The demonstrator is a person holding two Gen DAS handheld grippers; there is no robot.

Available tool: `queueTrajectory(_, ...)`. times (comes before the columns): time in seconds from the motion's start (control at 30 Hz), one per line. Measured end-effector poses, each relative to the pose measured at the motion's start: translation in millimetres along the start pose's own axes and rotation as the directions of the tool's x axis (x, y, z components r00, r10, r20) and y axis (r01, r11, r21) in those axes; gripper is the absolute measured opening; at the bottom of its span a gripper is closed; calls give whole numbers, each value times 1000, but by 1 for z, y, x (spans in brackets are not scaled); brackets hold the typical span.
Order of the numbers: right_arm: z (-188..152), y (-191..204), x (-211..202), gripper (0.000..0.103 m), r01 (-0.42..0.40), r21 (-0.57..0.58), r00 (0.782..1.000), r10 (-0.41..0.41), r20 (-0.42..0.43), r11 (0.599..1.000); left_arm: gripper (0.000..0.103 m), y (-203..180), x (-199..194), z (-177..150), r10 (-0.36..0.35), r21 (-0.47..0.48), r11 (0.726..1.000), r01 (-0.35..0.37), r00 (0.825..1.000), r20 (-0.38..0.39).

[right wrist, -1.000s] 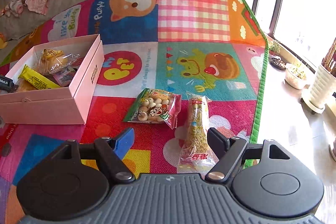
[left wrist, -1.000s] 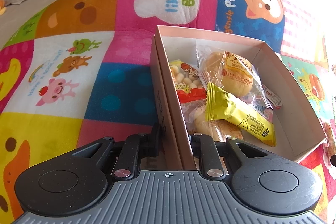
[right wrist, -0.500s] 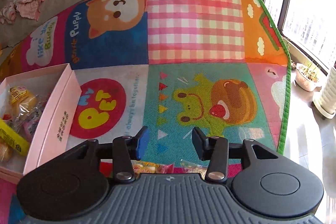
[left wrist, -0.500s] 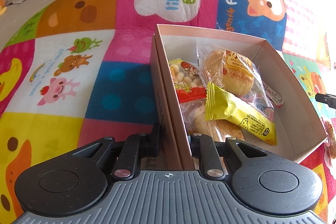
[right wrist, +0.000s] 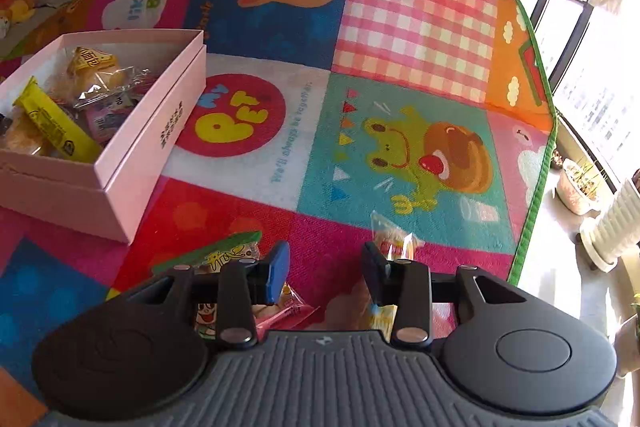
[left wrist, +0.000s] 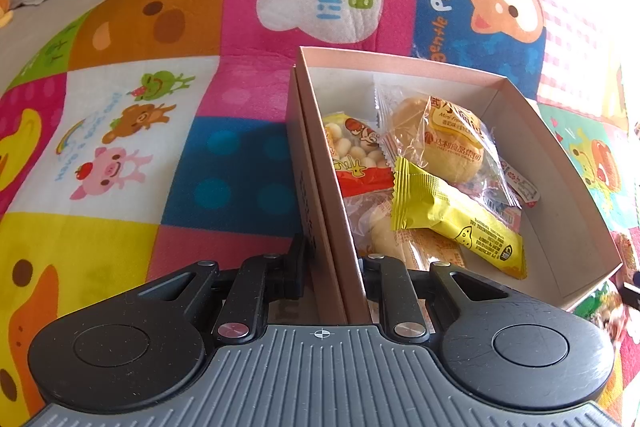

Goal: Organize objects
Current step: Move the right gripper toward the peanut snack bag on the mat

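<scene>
Two grippers: left gripper (left wrist: 332, 263) clamps the pink box (left wrist: 320, 211) wall; right gripper (right wrist: 325, 269), empty, jaws apart, hovers between two snack packets (right wrist: 224, 257) near the mat's (right wrist: 416, 39) front edge.

2 downward wrist views, shared box (left wrist: 500, 87)

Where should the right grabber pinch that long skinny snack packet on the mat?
Across its narrow middle, from above. The long snack packet lies flat on the mat, pointing away from the right gripper, so jaws can straddle its long sides.

Cartoon patchwork mat (right wrist: 416, 39) over floor; bright window (right wrist: 592, 75) at right.
</scene>
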State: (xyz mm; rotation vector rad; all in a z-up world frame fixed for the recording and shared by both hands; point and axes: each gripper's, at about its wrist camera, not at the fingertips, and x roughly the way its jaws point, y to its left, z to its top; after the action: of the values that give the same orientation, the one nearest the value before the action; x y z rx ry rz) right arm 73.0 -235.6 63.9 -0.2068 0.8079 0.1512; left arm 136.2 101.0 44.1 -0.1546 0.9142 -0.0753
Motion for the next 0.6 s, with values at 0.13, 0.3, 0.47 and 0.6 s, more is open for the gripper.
queueTrajectory(0.13,-27,-1,-30,47,-84,88,996,84,10,993,20,0,0,0,-2,-1,1000,2,1000,0)
queueTrajectory(0.3,-40,2,-50,73,-121,172,992,114,53,978,20,0,0,0,-2,-2,1000,2,1000,1)
queueTrajectory(0.47,-34,29,-36,88,-173,155,984,166,57,973,20,0,0,0,-5,-4,1000,5,1000,0)
queueTrajectory(0.6,-25,43,-17,88,-184,143,983,179,47,972,20,1,0,1,-7,-6,1000,7,1000,1)
